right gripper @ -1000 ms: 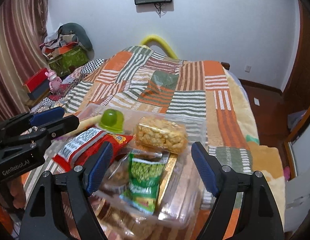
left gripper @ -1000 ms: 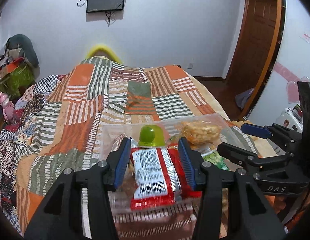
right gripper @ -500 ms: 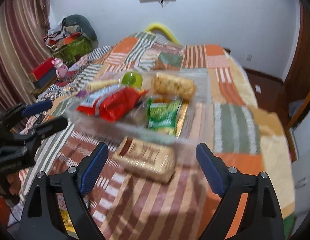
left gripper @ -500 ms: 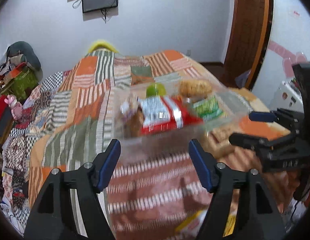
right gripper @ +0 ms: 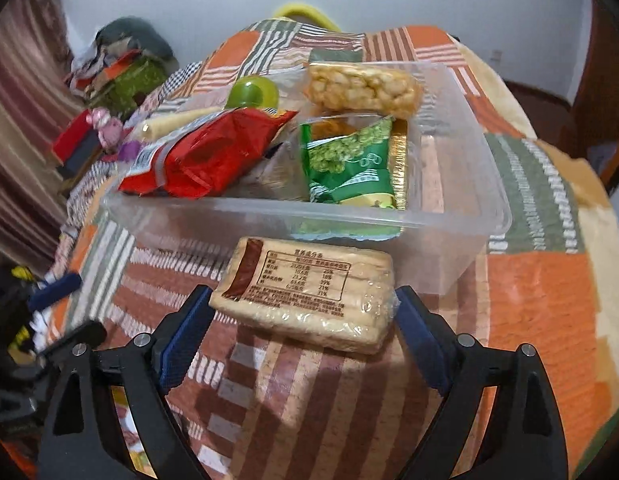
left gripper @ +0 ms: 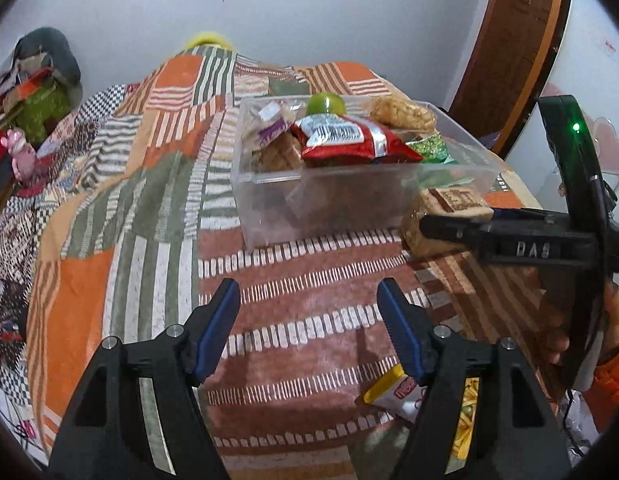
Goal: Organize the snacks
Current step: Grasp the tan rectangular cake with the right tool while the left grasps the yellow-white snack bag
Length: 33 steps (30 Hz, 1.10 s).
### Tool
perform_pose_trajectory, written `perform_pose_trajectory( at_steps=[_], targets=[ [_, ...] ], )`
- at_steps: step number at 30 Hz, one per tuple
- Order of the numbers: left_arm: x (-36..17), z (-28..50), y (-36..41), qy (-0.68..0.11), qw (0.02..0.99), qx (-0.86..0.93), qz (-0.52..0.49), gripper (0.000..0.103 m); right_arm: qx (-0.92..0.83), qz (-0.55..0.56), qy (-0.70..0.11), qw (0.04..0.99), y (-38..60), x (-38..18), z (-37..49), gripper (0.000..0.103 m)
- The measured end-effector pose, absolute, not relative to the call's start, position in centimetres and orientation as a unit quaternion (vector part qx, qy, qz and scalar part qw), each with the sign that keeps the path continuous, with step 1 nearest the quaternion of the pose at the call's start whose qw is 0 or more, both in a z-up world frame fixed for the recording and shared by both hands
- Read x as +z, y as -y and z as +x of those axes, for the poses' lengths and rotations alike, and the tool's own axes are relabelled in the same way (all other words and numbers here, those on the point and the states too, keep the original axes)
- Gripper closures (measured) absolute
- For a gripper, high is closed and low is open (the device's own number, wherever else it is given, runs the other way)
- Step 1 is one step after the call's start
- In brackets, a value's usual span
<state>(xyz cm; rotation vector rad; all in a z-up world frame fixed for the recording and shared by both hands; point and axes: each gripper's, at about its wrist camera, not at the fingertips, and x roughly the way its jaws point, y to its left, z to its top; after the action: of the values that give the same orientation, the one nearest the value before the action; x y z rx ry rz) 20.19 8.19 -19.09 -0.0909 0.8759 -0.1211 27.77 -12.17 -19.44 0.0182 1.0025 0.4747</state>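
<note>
A clear plastic box [left gripper: 269, 208] [right gripper: 449, 252] sits on the striped bedspread. It holds a red packet [left gripper: 349, 140] [right gripper: 205, 152], a green pea packet [right gripper: 349, 164], a puffed rice bar [right gripper: 361, 88] and a green jelly cup [left gripper: 325, 104] [right gripper: 251, 92]. A wrapped beige biscuit block [right gripper: 309, 300] [left gripper: 449, 208] lies on the bed just before the box. My right gripper [right gripper: 301, 328] is open with its fingers on either side of the block. My left gripper [left gripper: 309, 320] is open and empty above the bed, back from the box.
A yellow and white packet [left gripper: 393, 396] lies on the bed near my left gripper's right finger. Cluttered bags and a pink toy [left gripper: 17, 148] sit at the left of the bed. A wooden door [left gripper: 513, 40] stands at the right.
My left gripper let go of the red packet, opened and drew back from the box. My right gripper drew back and came down around the biscuit block.
</note>
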Motion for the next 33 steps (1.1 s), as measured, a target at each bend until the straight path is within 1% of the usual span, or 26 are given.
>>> perform_pose_trajectory(
  at_steps=[1,3,6,18,23,33],
  targets=[
    [-19.2,20.2,-8.2,-0.426,0.902,-0.059,-0.045,0.032,0.226,0.015,-0.474,0.851,12.4,-19.4,27.8,0.018],
    [-19.4,19.9,-8.1,-0.431,0.899,-0.060,-0.050,0.032,0.235,0.022,-0.474,0.848,12.8,-19.3,27.6,0.020],
    [-19.4,19.5,-7.8,-0.437,0.895,-0.064,-0.062,0.032,0.233,0.018,-0.468,0.852,13.1,-19.1,26.9,0.022],
    [-19.4,16.8,-4.5,-0.464,0.877,-0.093,-0.078,0.032,0.224,0.006,-0.443,0.868,16.4,-17.6,23.6,0.023],
    [-20.2,16.1,-2.9,-0.481,0.867,-0.096,-0.084,0.032,0.218,-0.009,-0.425,0.879,17.9,-16.7,22.0,0.022],
    [-21.7,16.4,-0.5,-0.489,0.864,-0.095,-0.077,0.032,0.222,-0.031,-0.404,0.887,19.0,-15.9,19.5,0.022]
  ],
)
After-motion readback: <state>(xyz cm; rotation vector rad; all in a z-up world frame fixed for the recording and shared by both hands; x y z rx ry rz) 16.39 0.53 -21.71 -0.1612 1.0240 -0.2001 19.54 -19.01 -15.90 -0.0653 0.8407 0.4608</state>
